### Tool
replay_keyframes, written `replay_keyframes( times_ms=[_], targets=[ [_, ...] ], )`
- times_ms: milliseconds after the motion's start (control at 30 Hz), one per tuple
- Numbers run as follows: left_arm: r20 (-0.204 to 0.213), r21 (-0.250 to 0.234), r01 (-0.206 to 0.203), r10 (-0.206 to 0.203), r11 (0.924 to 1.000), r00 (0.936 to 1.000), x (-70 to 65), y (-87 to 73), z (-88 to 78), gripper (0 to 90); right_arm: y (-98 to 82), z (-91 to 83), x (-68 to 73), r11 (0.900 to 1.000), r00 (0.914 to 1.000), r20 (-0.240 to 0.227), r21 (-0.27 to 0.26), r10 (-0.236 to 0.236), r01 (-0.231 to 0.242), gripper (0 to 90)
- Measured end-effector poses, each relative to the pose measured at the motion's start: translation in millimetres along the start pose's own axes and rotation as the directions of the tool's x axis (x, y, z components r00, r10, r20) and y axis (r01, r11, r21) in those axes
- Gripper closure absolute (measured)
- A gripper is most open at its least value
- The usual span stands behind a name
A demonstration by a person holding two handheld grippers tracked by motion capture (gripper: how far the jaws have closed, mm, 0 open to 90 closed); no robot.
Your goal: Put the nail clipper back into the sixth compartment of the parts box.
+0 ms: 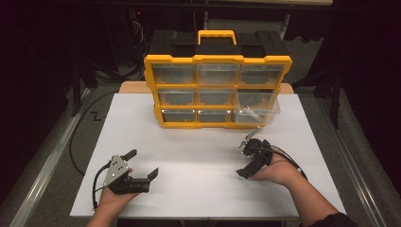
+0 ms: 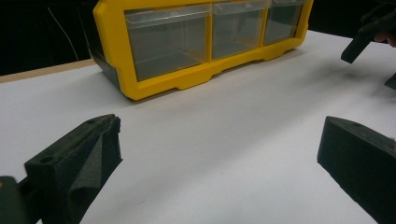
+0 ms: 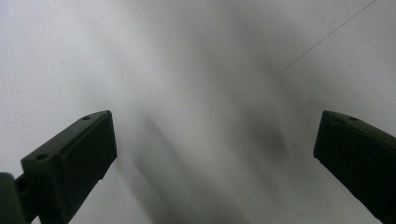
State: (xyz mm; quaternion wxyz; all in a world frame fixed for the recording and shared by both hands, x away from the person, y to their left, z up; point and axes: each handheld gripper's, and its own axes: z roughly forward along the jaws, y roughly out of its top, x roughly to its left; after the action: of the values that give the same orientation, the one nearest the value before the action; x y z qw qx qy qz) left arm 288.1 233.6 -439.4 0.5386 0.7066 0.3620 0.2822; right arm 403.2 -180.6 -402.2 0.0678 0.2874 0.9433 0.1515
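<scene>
While both hover low over the white table (image 1: 198, 189), the left hand-held gripper (image 1: 143, 164) and the right hand-held gripper (image 1: 245, 159) have their jaws spread wide and grasp nothing. The left one sits near the table's front left corner, the right one toward the front right. At the far edge stands a yellow drawer organizer (image 1: 217, 90) with nine clear drawers; its bottom-right drawer (image 1: 257, 112) is pulled partly out. That drawer lies just beyond the right hand-held gripper, and bare table separates the organizer from the left one.
</scene>
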Motion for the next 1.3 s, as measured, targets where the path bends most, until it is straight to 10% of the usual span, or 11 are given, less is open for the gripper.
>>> replay_keyframes(
  times_ms=[267, 567, 767, 1300],
  targets=[
    [-0.009, -0.012, 0.012, -0.012, 0.9999, 0.9999, 1.4, 1.1, -0.7, 0.3, -8.2, 1.2, -1.8, 0.993, 0.9988, 0.021, -0.108, 0.045, -0.043, 0.9],
    [-0.009, 0.001, 0.014, -0.014, 0.9999, 0.9999, 1.1, 0.5, 1.9, 0.3, -14.8, -2.1, 2.6, 0.961, 0.9973, 0.033, -0.273, 0.066, -0.055, 0.9],
    [-0.011, 0.002, 0.02, -0.02, 0.9998, 0.9998, 0.6, 0.6, 2.7, 0.3, -23.7, -0.3, 4.9, 0.914, 0.9943, 0.012, -0.395, 0.106, -0.093, 0.9],
    [-0.024, 0.008, 0.035, -0.035, 0.9994, 0.9991, 2.7, 0.5, 2.1, 0.3, -40.8, -9.0, 17.1, 0.741, 0.978, 0.017, -0.655, 0.208, -0.146, 0.9]
  ],
)
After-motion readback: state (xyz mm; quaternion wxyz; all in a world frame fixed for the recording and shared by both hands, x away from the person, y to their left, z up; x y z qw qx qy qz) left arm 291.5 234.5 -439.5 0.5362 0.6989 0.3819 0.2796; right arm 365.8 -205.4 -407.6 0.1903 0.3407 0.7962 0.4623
